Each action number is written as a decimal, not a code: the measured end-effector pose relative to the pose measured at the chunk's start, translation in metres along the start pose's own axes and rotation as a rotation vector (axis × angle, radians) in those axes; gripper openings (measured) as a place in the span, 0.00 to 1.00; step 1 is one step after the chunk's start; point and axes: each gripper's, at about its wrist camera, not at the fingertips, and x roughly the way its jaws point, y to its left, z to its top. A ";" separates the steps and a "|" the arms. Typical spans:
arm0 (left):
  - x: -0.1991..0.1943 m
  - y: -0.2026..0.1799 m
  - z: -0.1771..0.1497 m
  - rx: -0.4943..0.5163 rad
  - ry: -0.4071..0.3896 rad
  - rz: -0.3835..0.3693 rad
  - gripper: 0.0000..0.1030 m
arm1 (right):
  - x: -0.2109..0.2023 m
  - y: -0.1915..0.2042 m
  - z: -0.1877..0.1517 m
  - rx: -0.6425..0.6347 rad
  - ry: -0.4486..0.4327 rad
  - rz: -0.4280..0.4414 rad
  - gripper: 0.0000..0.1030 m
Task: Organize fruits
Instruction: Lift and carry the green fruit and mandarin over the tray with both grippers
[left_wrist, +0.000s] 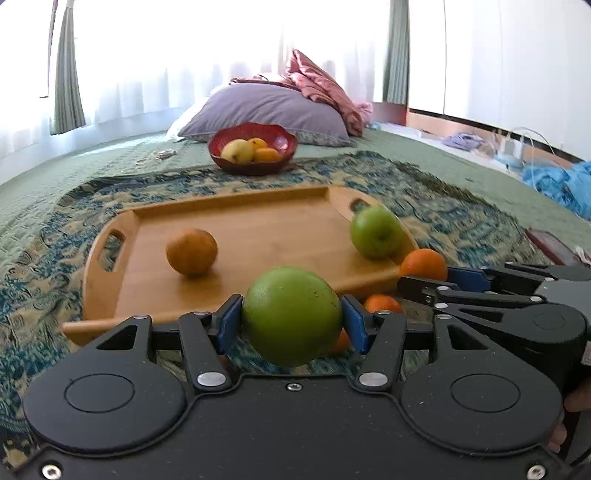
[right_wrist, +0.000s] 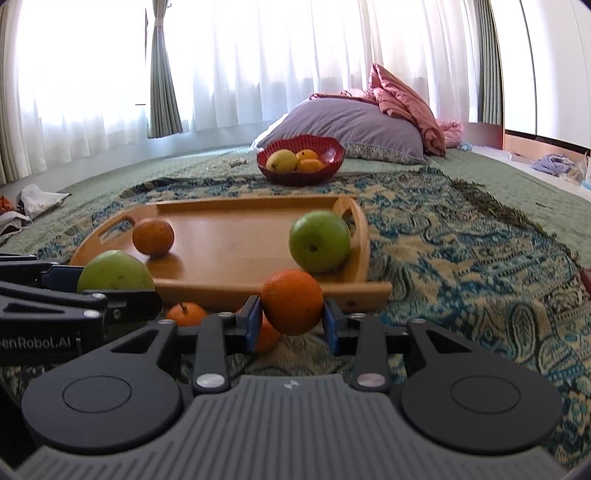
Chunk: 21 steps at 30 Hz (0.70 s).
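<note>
The left gripper (left_wrist: 291, 319) clamps a green mango (left_wrist: 291, 315), the right gripper (right_wrist: 291, 317) an orange (right_wrist: 291, 301), both just short of the wooden tray (left_wrist: 258, 206); I'd lift each over the near rim, set down gently, release slowly

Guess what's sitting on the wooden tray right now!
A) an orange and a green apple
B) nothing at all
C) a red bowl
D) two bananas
A: the wooden tray holds one orange near its left handle and one green apple by its right.
</note>
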 end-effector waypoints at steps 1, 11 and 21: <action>0.001 0.003 0.003 -0.002 -0.003 0.006 0.54 | 0.001 0.001 0.003 -0.003 -0.006 0.003 0.38; 0.008 0.044 0.053 -0.035 -0.064 0.035 0.54 | 0.021 0.009 0.045 -0.028 -0.065 0.000 0.38; 0.050 0.085 0.103 -0.074 -0.041 0.033 0.53 | 0.083 -0.007 0.097 0.023 0.065 -0.006 0.38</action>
